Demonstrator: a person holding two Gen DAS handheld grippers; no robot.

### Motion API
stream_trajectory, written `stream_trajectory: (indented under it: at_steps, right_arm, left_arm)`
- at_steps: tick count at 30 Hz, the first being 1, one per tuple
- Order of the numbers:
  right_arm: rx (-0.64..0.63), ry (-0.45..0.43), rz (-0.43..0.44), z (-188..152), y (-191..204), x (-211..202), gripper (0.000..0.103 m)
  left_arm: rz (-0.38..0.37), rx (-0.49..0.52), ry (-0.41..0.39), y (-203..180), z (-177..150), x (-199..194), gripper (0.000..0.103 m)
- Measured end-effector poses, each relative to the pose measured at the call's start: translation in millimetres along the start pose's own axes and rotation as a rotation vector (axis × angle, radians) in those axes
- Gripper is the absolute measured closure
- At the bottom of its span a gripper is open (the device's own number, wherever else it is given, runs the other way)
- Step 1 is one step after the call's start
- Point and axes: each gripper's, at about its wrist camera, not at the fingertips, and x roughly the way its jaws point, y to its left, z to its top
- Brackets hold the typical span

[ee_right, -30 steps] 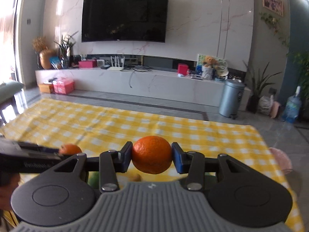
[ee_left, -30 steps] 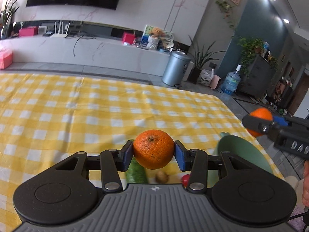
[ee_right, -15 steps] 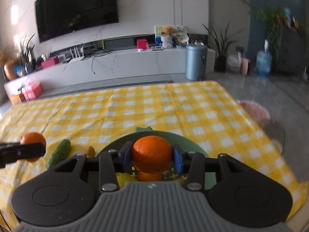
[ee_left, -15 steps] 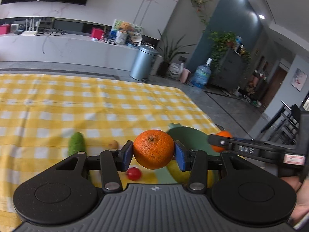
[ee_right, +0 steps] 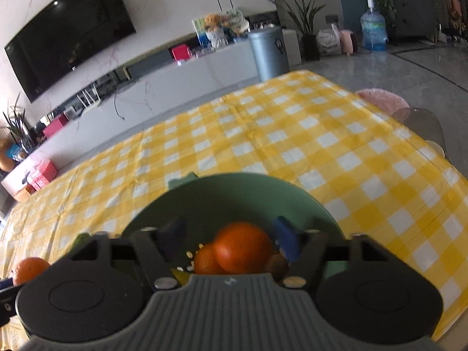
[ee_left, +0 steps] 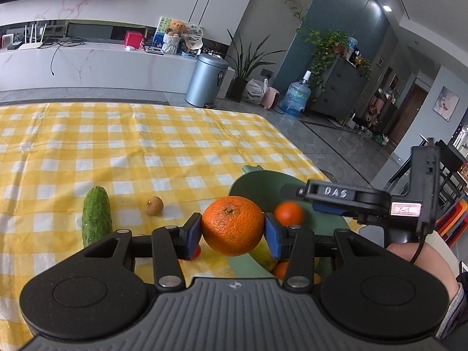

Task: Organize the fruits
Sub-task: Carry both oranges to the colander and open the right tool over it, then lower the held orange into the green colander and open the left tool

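My left gripper (ee_left: 232, 230) is shut on a large orange (ee_left: 232, 225) and holds it above the table beside the green plate (ee_left: 257, 181). My right gripper (ee_right: 231, 235) is open over the green plate (ee_right: 222, 196). The orange (ee_right: 242, 247) it held lies loose between its spread fingers, in the plate with another orange (ee_right: 204, 260) and a brown fruit (ee_right: 276, 264). In the left wrist view that released orange (ee_left: 289, 213) shows below the right gripper (ee_left: 298, 197). The left gripper's orange shows at the right wrist view's left edge (ee_right: 29, 269).
On the yellow checked cloth (ee_left: 146, 146) lie a cucumber (ee_left: 96, 216), a small brown fruit (ee_left: 154, 205) and a small red fruit (ee_left: 195, 253). The table's right edge (ee_right: 447, 158) is close to the plate. A pink stool (ee_right: 383, 99) stands beyond it.
My right gripper has opened and let its orange drop into the green plate. Both grippers have come closer to the plate and tilted down; my left still holds its orange.
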Motion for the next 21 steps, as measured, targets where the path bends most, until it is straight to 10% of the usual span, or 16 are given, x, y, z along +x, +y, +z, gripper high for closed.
stream_trajectory:
  at_steps: [21]
  right_arm:
    - [0.113, -0.134, 0.074, 6, -31, -37, 0.027]
  left_arm:
    - [-0.001, 0.123, 0.086, -70, -8, 37, 0.052]
